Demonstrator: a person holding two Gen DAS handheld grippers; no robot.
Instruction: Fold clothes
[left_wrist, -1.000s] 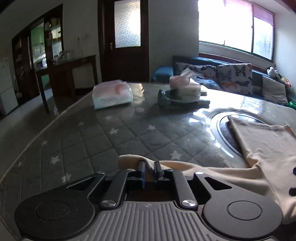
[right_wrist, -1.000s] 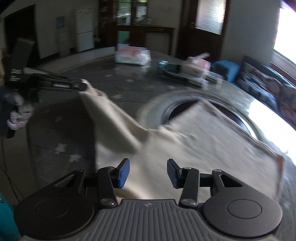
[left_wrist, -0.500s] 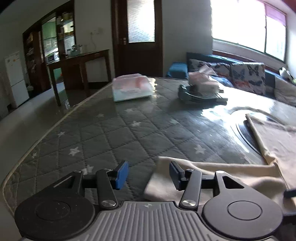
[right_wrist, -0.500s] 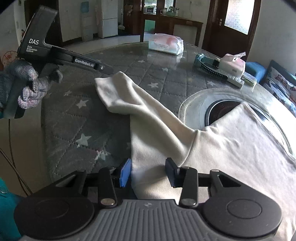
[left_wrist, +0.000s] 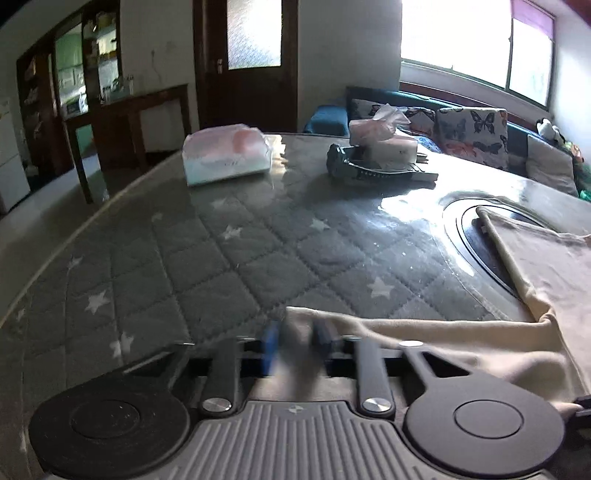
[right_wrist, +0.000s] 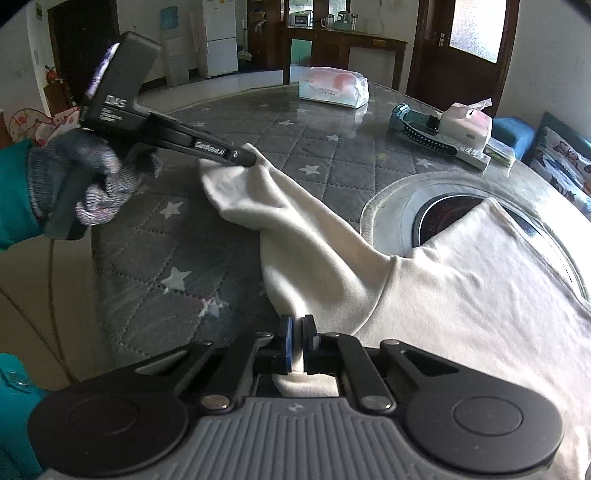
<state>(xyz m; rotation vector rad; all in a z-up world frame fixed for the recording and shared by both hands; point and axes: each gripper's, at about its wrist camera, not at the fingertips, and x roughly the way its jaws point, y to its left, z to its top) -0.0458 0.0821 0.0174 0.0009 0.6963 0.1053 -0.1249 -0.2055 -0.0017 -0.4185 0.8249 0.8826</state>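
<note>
1. On the worktop (right_wrist: 177, 236), which wears a grey quilted cover with white stars under a glossy clear sheet, lies a cream garment (right_wrist: 461, 295); its body spreads over the round inset at the right, and one long sleeve (right_wrist: 280, 206) reaches out to the left.
2. Soft and matte, the fabric is plain, with gentle wrinkles and a hemmed edge visible in the left wrist view (left_wrist: 517, 258).
3. The right claw (right_wrist: 297, 345) is pressed together on a fold of the cloth at the lower edge of the sleeve, near where it meets the body.
4. The left claw (right_wrist: 247, 157) grips the cuff end of the sleeve, lifted slightly off the cover; in its own view (left_wrist: 295, 339) the blue fingers are blurred but close together, with cloth between them.
5. A knit-gloved hand (right_wrist: 85, 181) holds the left tool, whose body bears the letters "DAS" and smaller writing too blurred to read.
6. Farther back sit a pink-and-white soft pack (right_wrist: 334, 88), printing unreadable, and a tissue box (right_wrist: 467, 127) beside a teal-and-black device (right_wrist: 421, 127).
</note>
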